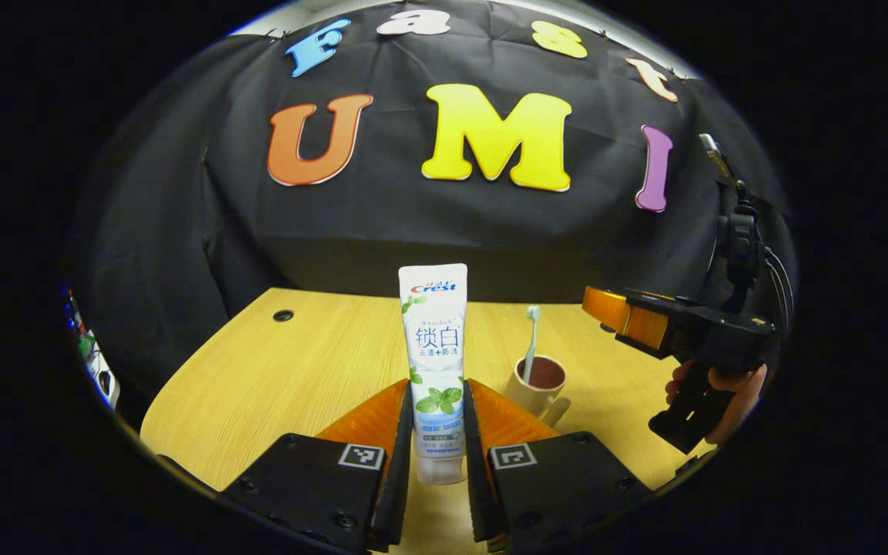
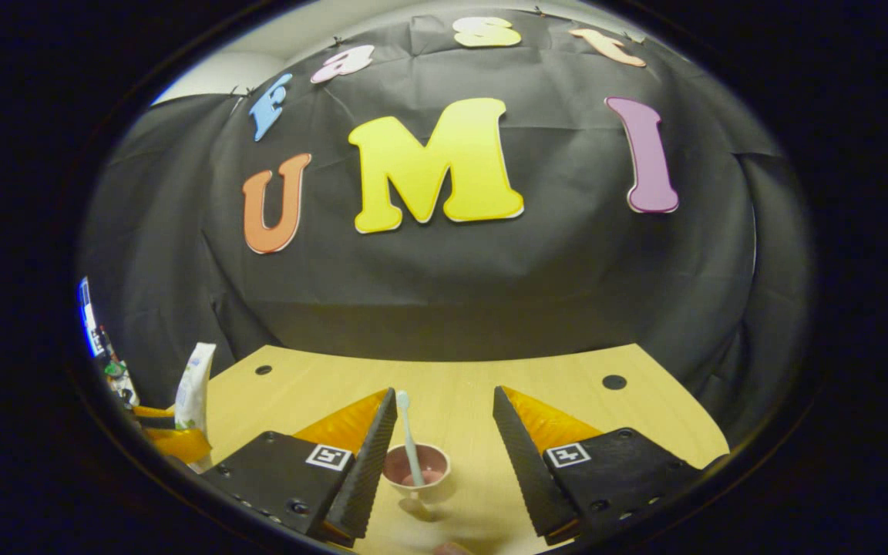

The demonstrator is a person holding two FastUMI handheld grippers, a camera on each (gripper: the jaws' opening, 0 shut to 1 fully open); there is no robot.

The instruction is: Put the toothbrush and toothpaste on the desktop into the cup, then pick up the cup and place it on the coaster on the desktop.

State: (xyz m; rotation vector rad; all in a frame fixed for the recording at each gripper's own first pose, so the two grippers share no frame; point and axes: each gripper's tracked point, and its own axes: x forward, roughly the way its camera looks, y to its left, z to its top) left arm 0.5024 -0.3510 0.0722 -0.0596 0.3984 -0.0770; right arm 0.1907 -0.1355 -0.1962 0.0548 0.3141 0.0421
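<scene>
We see the left tongs (image 1: 438, 432) clamped on the upright toothpaste (image 1: 435, 362), lifted above the bench (image 1: 274, 378). Right tongs (image 2: 444, 432) stand apart over the cup (image 2: 416, 468), toothbrush (image 2: 407, 435) inside. Bare bench lies left and far of the cup.

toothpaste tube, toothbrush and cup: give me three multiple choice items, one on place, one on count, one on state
1. Where is the white toothbrush?
A. flat on the wooden desktop
B. standing in the beige cup with the dark red inside
C. in the right gripper

2. How many things stand in the cup?
A. none
B. one
C. two

3. How does the left gripper stand?
A. shut on the white toothpaste tube with green leaves
B. open over the cup
C. shut on nothing

Answers:
1 B, its handle rises from the cup.
2 B, the toothbrush alone stands there.
3 A, both fingers press the upright toothpaste tube; the right gripper is the open one.
</scene>
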